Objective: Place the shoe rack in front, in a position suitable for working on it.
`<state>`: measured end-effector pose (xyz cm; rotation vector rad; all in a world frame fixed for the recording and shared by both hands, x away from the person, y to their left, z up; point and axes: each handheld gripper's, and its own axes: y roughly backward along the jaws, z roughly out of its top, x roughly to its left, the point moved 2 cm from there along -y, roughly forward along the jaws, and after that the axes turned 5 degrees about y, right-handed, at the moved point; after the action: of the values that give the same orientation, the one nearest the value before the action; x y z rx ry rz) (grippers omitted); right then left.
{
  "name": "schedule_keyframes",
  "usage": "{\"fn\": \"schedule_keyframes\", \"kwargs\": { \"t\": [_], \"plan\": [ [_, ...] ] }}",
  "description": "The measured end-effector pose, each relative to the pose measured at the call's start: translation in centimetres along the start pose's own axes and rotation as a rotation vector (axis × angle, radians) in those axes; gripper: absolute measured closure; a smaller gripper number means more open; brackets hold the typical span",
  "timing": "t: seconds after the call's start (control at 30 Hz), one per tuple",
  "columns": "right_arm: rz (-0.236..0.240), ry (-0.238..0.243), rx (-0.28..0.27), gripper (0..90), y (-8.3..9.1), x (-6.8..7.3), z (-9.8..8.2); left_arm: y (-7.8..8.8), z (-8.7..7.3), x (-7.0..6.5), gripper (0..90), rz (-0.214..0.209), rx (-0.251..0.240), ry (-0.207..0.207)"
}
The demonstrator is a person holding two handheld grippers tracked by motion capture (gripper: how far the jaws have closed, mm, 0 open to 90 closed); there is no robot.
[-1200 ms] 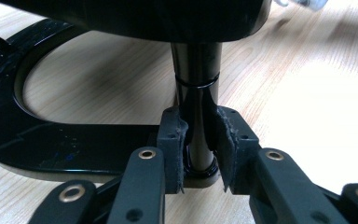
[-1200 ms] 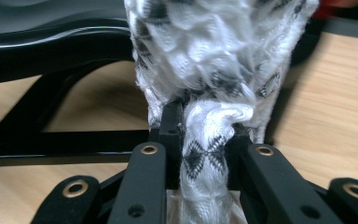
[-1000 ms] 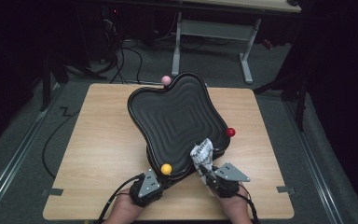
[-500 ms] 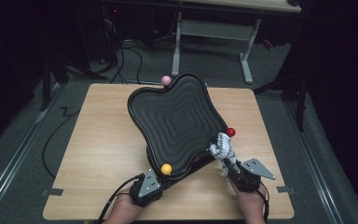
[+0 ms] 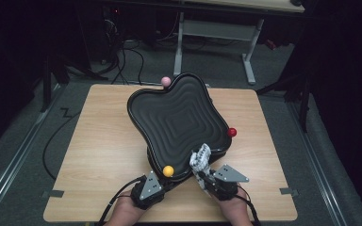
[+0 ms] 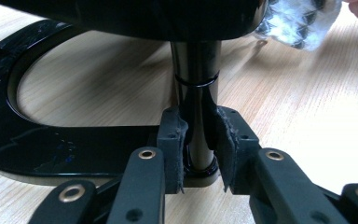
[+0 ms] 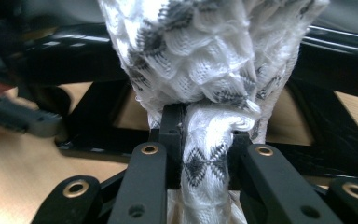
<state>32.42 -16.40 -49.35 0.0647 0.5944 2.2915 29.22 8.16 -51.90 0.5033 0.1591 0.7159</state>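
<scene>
A black wavy tray (image 5: 179,117) stands tilted on a black stand on the wooden table. My left gripper (image 5: 165,181) is shut on the stand's upright black post (image 6: 196,116), its pads (image 6: 172,140) pressing both sides. My right gripper (image 5: 202,175) is shut on a bunched white cloth with grey pattern (image 5: 200,159), which rests against the tray's near rim. The cloth (image 7: 205,60) billows above the right jaws, with the black stand's frame (image 7: 98,126) behind it. A yellow ball (image 5: 168,171) caps the tray's near corner.
A red ball (image 5: 232,132) sits at the tray's right corner and a pink ball (image 5: 166,81) at its far corner. The stand's curved black base (image 6: 23,140) lies on the table (image 5: 94,155). Cables and a white desk frame (image 5: 245,42) lie beyond.
The right gripper with the cloth swung out to the tray's right edge, then came back left to the near rim. The left gripper stayed on the post.
</scene>
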Motion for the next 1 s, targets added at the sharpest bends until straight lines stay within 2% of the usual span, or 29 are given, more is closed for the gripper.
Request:
{"fn": "schedule_keyframes", "kwargs": {
  "t": [0.1,0.3,0.37,0.43,0.5,0.63,0.83,1.0],
  "plan": [
    [-0.04,-0.008,0.003,76.6,0.2,-0.6,0.0,0.0,0.0,0.0,72.2,0.001,0.001,0.0],
    [-0.174,-0.107,-0.012,76.1,1.1,-3.5,-0.6,0.0,0.0,0.0,72.2,0.0,0.0,-0.001],
    [-0.176,-0.126,-0.009,76.1,1.3,-3.9,-0.8,0.0,0.0,0.0,72.2,0.0,0.0,-0.001],
    [-0.161,-0.122,-0.005,76.1,1.2,-3.7,-0.8,0.0,0.0,0.0,72.2,0.001,0.0,0.0],
    [-0.122,-0.104,-0.006,76.1,0.9,-3.1,-0.6,0.0,0.0,0.0,72.2,0.002,0.0,0.0],
    [-0.048,-0.029,-0.006,76.1,0.5,-1.2,0.0,0.0,0.0,0.0,72.2,0.001,0.0,0.0],
    [0.067,0.037,-0.027,77.2,1.1,1.5,0.7,0.0,0.0,0.0,72.2,-0.001,0.0,-0.001],
    [0.138,0.078,-0.033,77.4,1.4,3.6,0.9,0.0,0.0,0.0,72.2,0.001,0.001,0.001]
  ]
}}
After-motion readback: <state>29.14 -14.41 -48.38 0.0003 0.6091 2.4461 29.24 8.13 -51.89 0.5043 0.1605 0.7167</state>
